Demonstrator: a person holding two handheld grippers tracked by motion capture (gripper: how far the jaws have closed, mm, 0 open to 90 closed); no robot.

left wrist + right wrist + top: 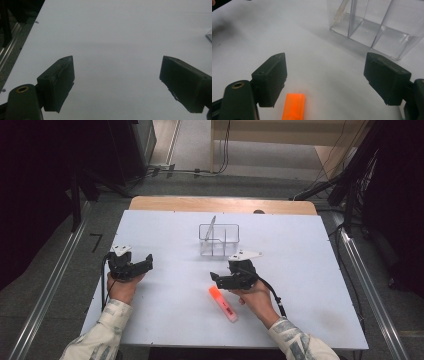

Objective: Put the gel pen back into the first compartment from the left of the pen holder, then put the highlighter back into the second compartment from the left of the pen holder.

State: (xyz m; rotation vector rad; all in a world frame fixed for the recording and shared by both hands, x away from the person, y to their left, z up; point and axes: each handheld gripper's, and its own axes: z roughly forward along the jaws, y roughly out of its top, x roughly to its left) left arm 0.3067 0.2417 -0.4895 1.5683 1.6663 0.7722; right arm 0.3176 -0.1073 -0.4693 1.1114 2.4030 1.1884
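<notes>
1. R gripper sits centre-right of the table, in my right hand, pointing toward the left edge in the high view. Jaws wide apart, nothing btwn the pads.
2. In the right gripper view its gripper has both black jaws spread, bare white tabletop btwn them.
3. Orange highlighter lies flat on the table, just on the near side of the R gripper, slanted, orange cap end toward the gripper. I read it as not touched by either jaw.
4. Same highlighter in the right gripper view: cap end pokes up from the bottom edge, close beside the view's left jaw, low in the gap. Contact w/ that jaw: can't tell, looks apart.
5. Clear plastic organiser stands upright further back, past the R gripper, w/ divider walls inside. Compartments I can see look empty; something thin leans at its left end, can't ID it.
6. L gripper held in my left hand at the table's left side, well apart from highlighter & organiser.
7. Left gripper view: the gripper has jaws wide, plain table surface btwn them, holding nothing.
</notes>
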